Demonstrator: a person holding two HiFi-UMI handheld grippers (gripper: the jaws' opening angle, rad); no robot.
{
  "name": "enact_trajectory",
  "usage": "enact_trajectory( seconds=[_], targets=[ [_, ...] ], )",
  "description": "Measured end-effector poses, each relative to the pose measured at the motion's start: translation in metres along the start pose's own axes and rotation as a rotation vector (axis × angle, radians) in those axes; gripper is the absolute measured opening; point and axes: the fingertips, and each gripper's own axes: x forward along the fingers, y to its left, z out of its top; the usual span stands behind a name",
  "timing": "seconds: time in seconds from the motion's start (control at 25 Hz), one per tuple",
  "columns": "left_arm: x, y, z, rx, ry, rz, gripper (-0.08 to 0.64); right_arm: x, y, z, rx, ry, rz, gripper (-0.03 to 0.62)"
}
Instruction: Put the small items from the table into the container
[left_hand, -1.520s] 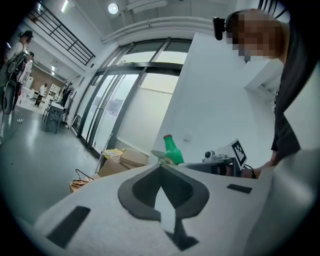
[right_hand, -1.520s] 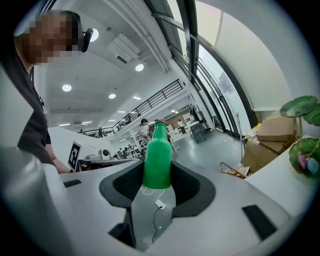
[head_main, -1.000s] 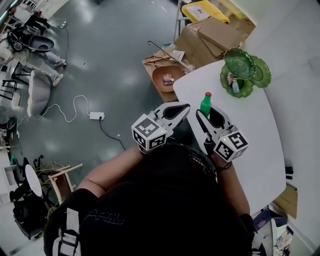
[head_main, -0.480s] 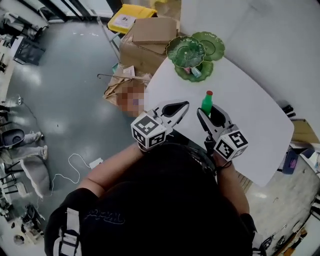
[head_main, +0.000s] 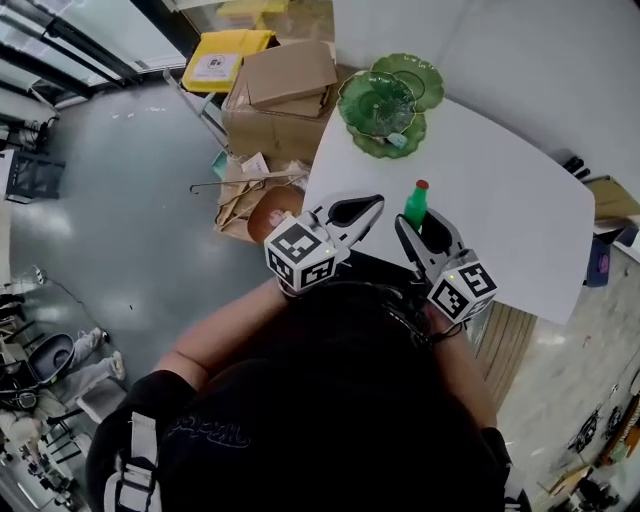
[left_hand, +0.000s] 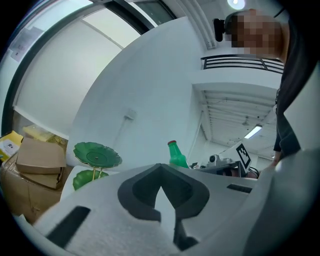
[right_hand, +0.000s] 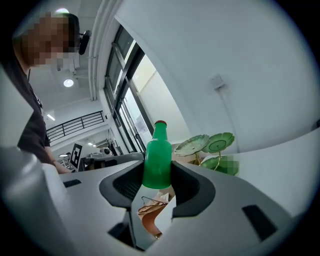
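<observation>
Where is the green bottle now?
Head view, right of centre: the green bottle is gripped by the right gripper, at the white table's edge.

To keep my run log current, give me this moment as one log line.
left gripper: shut, empty | right gripper: shut on green bottle | green tiered dish: on white table

Head view looks down; gripper views share green stand (left_hand: 97, 155).

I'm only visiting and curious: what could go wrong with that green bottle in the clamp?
The green bottle stands upright in the right gripper, gripped low on its body, so it might tilt or slip out. It is also near the white table's edge, so a drop could land on the floor.
</observation>
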Motion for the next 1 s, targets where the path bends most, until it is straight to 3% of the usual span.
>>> enact_trajectory(
  seconds=[0.16, 0.56, 0.76, 1.0],
  targets=[
    [-0.014, 0.006, 0.001, -0.005, 0.000, -0.029, 0.005, 0.012, 0.018, -0.016, 0.008, 0.017, -0.007, 0.172],
    [-0.028, 0.028, 0.004, -0.010, 0.017, -0.023, 0.005, 0.056, 0.028, -0.010, 0.016, 0.031, 0.032, 0.173],
    [-0.021, 0.042, 0.008, -0.017, 0.012, 0.001, 0.005, 0.058, 0.008, -0.009, 0.030, 0.052, 0.014, 0.173],
    [0.001, 0.053, 0.008, -0.032, 0.012, 0.016, 0.005, 0.045, -0.043, -0.006, 0.084, 0.074, -0.068, 0.173]
  ],
)
